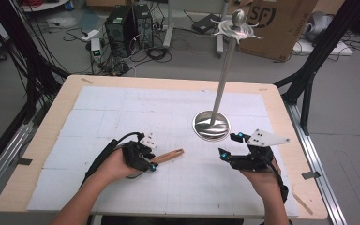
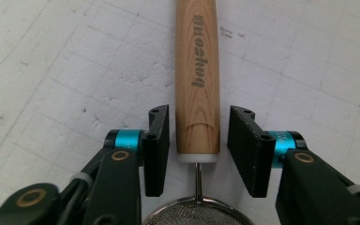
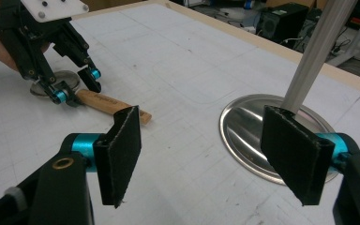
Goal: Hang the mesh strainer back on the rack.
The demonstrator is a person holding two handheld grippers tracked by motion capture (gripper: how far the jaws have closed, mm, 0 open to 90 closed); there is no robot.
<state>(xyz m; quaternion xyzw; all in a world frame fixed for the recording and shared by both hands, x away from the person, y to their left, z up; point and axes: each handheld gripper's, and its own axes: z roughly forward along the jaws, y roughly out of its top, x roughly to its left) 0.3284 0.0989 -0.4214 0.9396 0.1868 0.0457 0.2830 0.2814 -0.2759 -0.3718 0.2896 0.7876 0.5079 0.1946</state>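
Nearest, left gripper [image 2: 198, 140] low over the white mat [image 1: 168, 187], jaws parted and straddling the near end of the strainer's wooden handle [image 2: 197, 70], a slim gap either side, not yet clamped. Mesh bowl [image 2: 192, 215] just behind the jaws. Farther right, right gripper [image 3: 206, 154] spread wide, holding nothing. Beyond it, steel stand [image 1: 211, 125], pole upright.
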